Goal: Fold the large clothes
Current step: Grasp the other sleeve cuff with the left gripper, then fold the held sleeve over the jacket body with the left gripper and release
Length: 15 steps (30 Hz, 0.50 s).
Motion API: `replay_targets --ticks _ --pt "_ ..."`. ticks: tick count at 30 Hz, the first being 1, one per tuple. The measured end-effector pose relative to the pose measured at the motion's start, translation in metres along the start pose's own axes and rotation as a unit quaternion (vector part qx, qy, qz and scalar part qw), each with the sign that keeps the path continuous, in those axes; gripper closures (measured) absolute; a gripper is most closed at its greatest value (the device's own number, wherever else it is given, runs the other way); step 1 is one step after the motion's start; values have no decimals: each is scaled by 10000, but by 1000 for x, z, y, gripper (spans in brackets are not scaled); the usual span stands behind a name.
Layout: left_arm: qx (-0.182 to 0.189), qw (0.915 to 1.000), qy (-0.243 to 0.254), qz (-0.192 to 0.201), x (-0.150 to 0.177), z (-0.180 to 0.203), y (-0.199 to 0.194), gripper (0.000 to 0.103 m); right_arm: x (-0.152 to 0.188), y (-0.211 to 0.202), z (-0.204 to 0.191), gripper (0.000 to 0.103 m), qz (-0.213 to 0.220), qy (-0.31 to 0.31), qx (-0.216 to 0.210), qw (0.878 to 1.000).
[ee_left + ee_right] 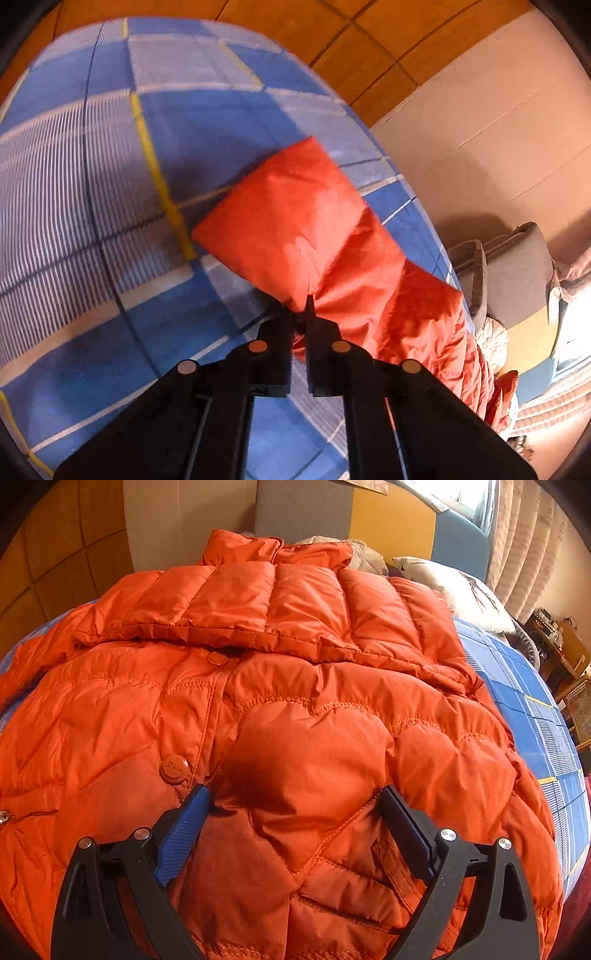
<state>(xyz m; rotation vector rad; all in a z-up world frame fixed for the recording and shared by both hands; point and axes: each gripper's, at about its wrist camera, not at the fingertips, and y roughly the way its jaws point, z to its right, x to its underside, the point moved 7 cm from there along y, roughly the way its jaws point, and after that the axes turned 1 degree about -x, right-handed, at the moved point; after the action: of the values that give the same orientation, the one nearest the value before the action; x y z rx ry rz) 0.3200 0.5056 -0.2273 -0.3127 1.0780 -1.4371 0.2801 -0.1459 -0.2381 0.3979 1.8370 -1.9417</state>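
I have the bed (535, 716) as my anchor: its blue, white and yellow checked cover fills most of the left wrist view and shows along the right edge of the right wrist view. Spread across that cover is the orange puffer jacket (280, 709), front side up, collar toward the head of the bed and one sleeve folded across its chest. Its other sleeve (295, 221) stretches out over the cover, away from the body of the jacket. A pale pillow (458, 590) lies at the head of the bed, just beyond the jacket's shoulder. My left gripper (301, 308) has its fingers pressed together, pinching the orange fabric of the outstretched sleeve. My right gripper (295, 805) hangs over the lower front of the jacket, fingers spread wide, a bulge of quilting between them. A round snap button (174, 768) sits just beside its left finger.
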Motion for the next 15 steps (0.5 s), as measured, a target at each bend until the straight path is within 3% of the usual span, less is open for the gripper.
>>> replay_targets --ticks 4,8,12,15 --pt "650 9958 569 315 1 51 -34 100 0 2 0 10 -17 53 -34 10000" --pt "1311 9808 1375 441 25 117 -69 100 -1 3 2 10 -41 99 -92 9999" --pt "1915 9557 2218 271 80 185 -92 100 -2 2 4 10 -42 154 -162 9997" --pt "2130 9333 2892 4 135 222 -94 100 -3 0 6 10 -31 207 -227 9995"
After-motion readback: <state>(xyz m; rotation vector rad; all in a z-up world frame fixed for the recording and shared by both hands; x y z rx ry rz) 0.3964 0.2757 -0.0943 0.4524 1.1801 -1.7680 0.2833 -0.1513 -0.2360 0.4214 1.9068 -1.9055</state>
